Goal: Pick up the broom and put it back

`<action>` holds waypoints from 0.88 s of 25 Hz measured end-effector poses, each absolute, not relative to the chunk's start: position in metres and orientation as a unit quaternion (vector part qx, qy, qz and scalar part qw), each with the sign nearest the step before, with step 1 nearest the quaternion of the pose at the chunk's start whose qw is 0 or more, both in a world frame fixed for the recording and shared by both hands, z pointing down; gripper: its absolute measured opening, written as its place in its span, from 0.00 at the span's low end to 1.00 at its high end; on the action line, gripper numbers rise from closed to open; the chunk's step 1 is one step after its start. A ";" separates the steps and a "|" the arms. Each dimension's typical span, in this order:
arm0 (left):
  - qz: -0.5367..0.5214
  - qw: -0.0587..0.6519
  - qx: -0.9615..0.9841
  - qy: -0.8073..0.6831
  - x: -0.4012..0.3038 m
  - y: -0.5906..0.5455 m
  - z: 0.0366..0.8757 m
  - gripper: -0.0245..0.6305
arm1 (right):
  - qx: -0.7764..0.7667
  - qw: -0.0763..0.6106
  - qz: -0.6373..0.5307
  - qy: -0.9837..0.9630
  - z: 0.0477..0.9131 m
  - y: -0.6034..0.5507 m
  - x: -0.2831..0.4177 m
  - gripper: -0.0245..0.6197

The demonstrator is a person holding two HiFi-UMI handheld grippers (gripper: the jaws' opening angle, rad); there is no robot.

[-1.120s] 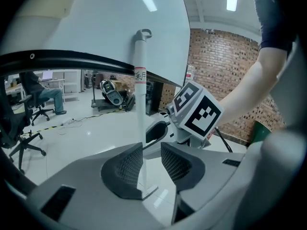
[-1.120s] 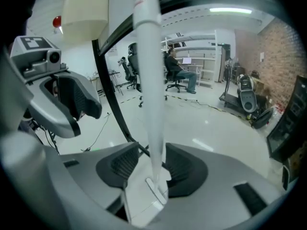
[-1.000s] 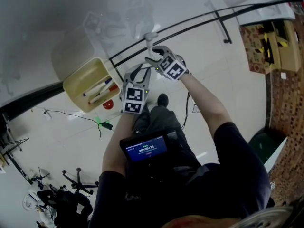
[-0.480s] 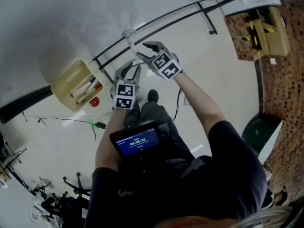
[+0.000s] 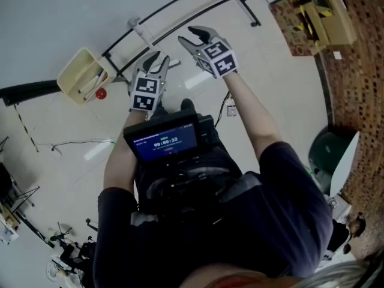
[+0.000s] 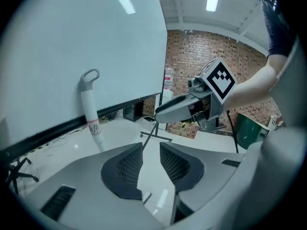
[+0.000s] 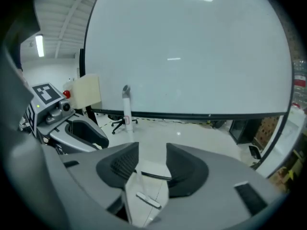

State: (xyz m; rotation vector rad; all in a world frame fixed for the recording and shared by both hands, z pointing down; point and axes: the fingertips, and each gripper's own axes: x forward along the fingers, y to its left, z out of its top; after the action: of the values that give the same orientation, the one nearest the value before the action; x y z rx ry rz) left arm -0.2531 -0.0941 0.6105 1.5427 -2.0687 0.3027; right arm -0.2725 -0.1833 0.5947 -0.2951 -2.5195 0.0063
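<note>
Grey right tool [image 7: 152, 146] open, broom [image 7: 126, 107] untouched

Dark short-sleeved shirt [image 5: 270, 221], blue-lit chest screen [image 5: 162, 143] — grey left gripper [image 5: 158, 59], right gripper [image 5: 186, 35], black-white marker cubes [image 5: 145, 93].

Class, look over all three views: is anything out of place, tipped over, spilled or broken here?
Nothing stands out. The broom stands propped against the whiteboard with its head on the floor. It is not lying down, and nothing looks spilled or broken.
</note>
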 end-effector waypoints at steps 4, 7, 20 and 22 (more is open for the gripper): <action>0.133 0.222 0.580 -0.772 -0.226 -0.142 0.569 0.18 | -0.093 0.273 0.015 -0.957 0.563 -0.230 -0.224 0.32; 0.136 0.206 0.594 -0.766 -0.219 -0.162 0.547 0.04 | -0.090 0.283 0.022 -0.955 0.554 -0.245 -0.202 0.32; 0.089 0.148 0.619 -0.766 -0.228 -0.195 0.435 0.04 | -0.133 0.228 0.002 -0.964 0.456 -0.235 -0.186 0.05; 0.083 0.131 0.626 -0.764 -0.224 -0.197 0.411 0.04 | -0.141 0.210 -0.001 -0.967 0.434 -0.230 -0.185 0.05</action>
State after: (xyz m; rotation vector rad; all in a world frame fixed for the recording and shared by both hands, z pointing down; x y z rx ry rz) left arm -0.2244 -0.1966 0.4113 1.8168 -2.2196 0.2412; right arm -0.1850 -0.2298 0.4342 -0.3928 -2.6899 -0.0036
